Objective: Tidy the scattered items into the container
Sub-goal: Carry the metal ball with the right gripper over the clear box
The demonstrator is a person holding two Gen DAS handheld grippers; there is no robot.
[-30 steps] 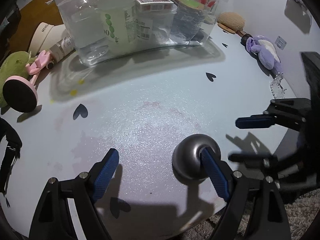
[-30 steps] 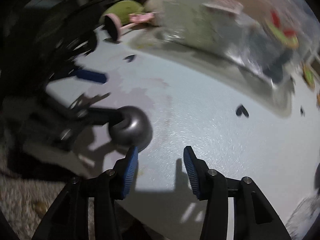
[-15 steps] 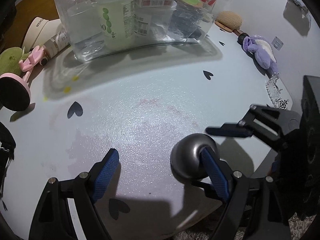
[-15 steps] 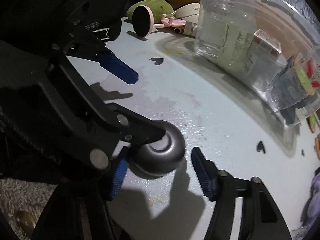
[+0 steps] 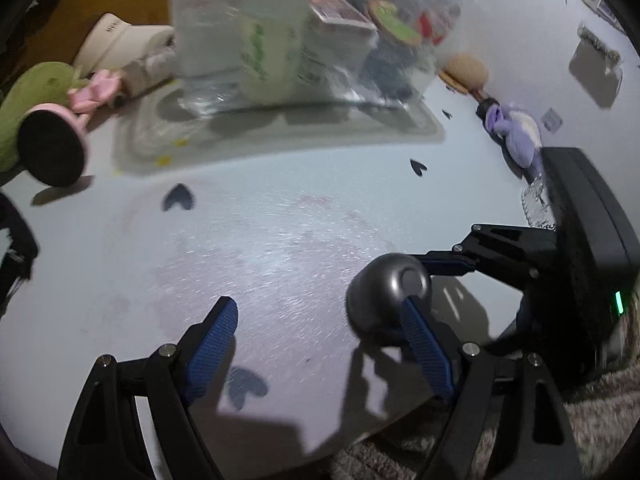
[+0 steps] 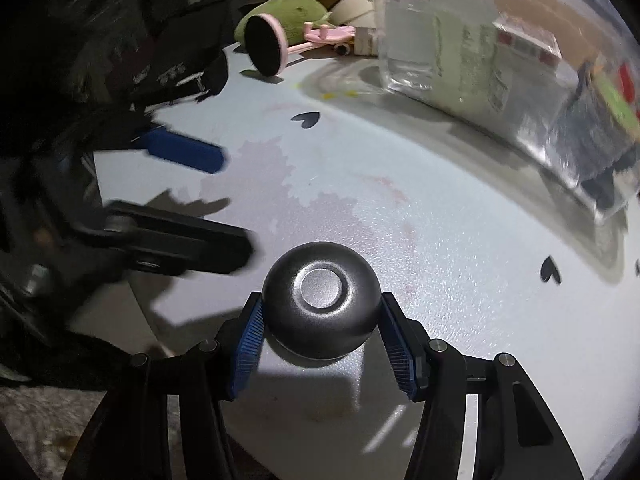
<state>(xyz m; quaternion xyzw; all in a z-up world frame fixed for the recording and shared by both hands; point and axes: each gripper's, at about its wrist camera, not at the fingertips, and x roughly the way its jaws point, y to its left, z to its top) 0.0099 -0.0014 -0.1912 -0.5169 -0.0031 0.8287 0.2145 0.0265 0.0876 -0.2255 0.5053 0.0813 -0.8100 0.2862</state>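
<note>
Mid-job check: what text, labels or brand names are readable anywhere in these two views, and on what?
Nothing reads in full.
Cream cap: dark brand letters on its brim, too small to read.
Green-label bottle in the clear container: print blurred.
Red-topped box in the container: pattern only, no words legible.
Black bag: white marks, unreadable.
Grey ball: no marking.

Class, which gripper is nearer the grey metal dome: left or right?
Right. The right gripper straddles the dome, a pad at each side; the left gripper sits beside it, open.
</note>
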